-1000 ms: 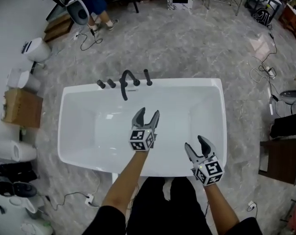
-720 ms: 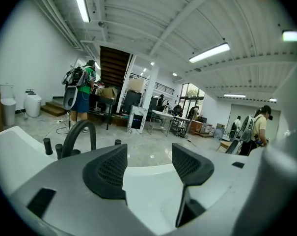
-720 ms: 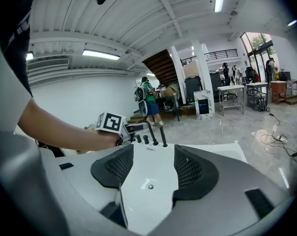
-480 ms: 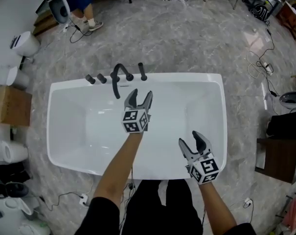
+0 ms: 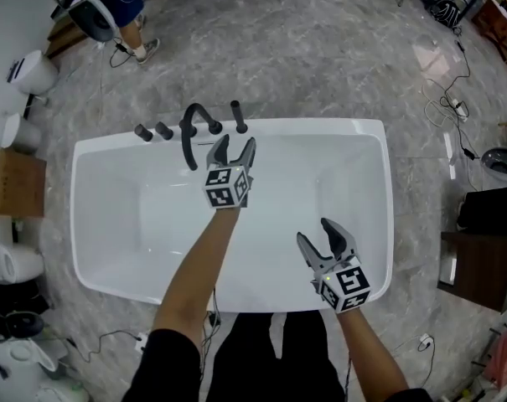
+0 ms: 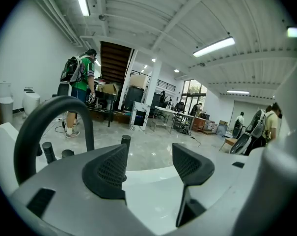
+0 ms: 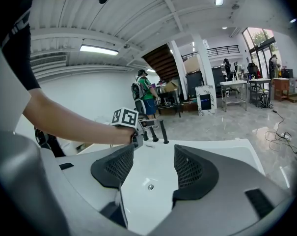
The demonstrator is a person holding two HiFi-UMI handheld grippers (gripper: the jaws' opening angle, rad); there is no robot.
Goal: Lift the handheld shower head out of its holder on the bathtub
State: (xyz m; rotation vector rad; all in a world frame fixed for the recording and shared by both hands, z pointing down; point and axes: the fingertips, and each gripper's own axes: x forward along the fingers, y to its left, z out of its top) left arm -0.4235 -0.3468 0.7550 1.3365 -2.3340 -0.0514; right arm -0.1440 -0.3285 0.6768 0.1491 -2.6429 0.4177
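Observation:
The handheld shower head (image 5: 237,116) is a slim black stick standing upright in its holder on the far rim of the white bathtub (image 5: 379,182). It also shows in the left gripper view as the shower head (image 6: 125,142), just behind the left fingertip. My left gripper (image 5: 235,146) is open over the tub, a little short of that rim, between the arched black spout (image 5: 188,132) and the shower head. Nothing is between its fingers. My right gripper (image 5: 317,233) hangs open and empty over the tub's near right part.
Two black knobs (image 5: 152,131) stand left of the spout on the rim. A person (image 5: 119,11) with a backpack stands beyond the tub at the far left. Toilets (image 5: 31,72) and a cardboard box (image 5: 10,181) line the left side; a dark cabinet (image 5: 479,266) and floor cables lie right.
My left gripper has travelled forward across the tub to the fixtures on the far rim. The right gripper has stayed near the tub's front right, still open.

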